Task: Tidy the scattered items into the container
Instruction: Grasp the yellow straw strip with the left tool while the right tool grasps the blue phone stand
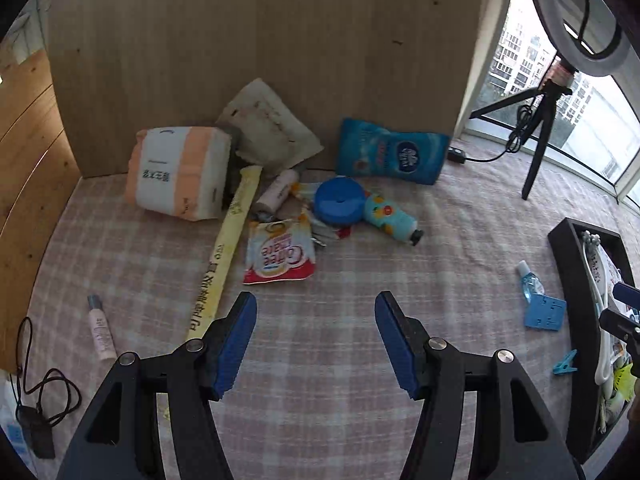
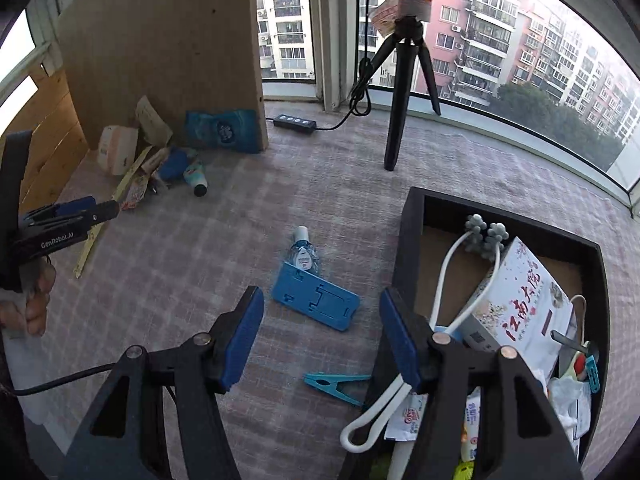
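Between picks: left gripper (image 1: 316,340) and right gripper (image 2: 322,340) both apart, empty. Black container (image 2: 404,248) part-filled at right; blue phone stand (image 2: 316,300) just beside it, likely next grab.

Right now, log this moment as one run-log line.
left gripper: open, empty, above plaid cloth | right gripper: open, empty, beside black tray | loose near tray: blue stand, small bottle, clothespin

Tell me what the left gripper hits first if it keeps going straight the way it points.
Likely the bare checked pink cloth: nothing lies between the open left gripper fingers. The red-and-white coffee sachet is the nearest item beyond, though depth is unclear.
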